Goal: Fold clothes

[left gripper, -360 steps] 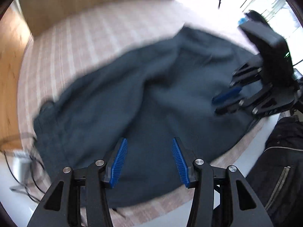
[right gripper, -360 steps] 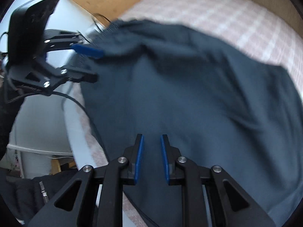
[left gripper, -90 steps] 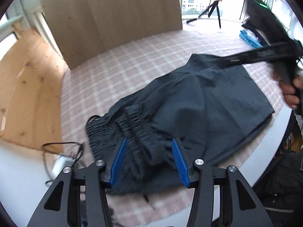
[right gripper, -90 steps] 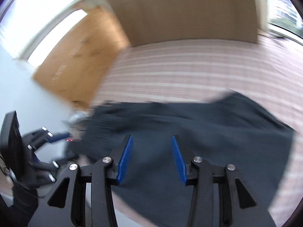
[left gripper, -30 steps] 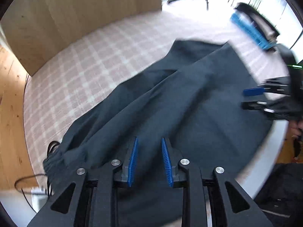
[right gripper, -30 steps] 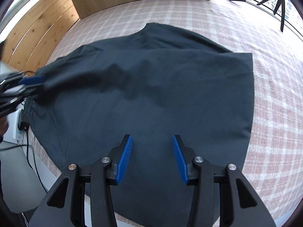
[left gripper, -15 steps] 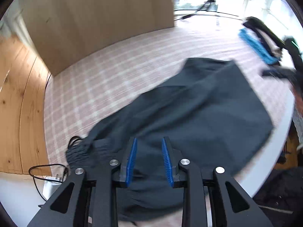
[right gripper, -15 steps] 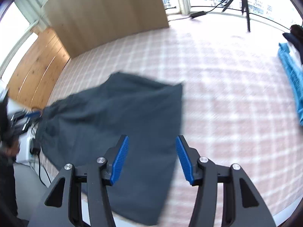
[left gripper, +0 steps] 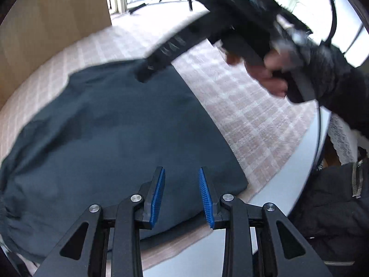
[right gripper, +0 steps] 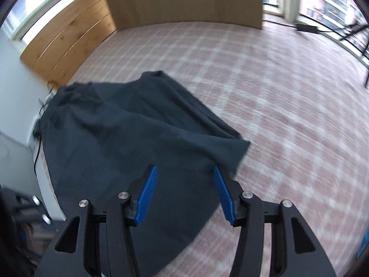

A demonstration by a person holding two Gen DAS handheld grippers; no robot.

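A dark navy garment (left gripper: 110, 133) lies spread on a pink plaid cover (left gripper: 253, 115), with its gathered waistband at the left edge of the left wrist view. My left gripper (left gripper: 181, 196) hovers open over the garment's near right corner, nothing between its blue pads. A hand (left gripper: 269, 76) holds the other tool, blurred, above the garment's far right edge. In the right wrist view the garment (right gripper: 120, 138) fills the left half, one corner folded up at the right. My right gripper (right gripper: 184, 194) is open above that near edge, holding nothing.
A black jacket with a zip (left gripper: 334, 207) hangs past the white table edge (left gripper: 288, 180) at the right. A wooden panel (right gripper: 184, 0) and wood boards (right gripper: 69, 41) stand at the back. A cable (right gripper: 37, 152) runs down the left side.
My left gripper has swept right along the garment, from near the waistband to its right corner. The right hand's tool now crosses close in front. The right wrist view has swung back toward the garment.
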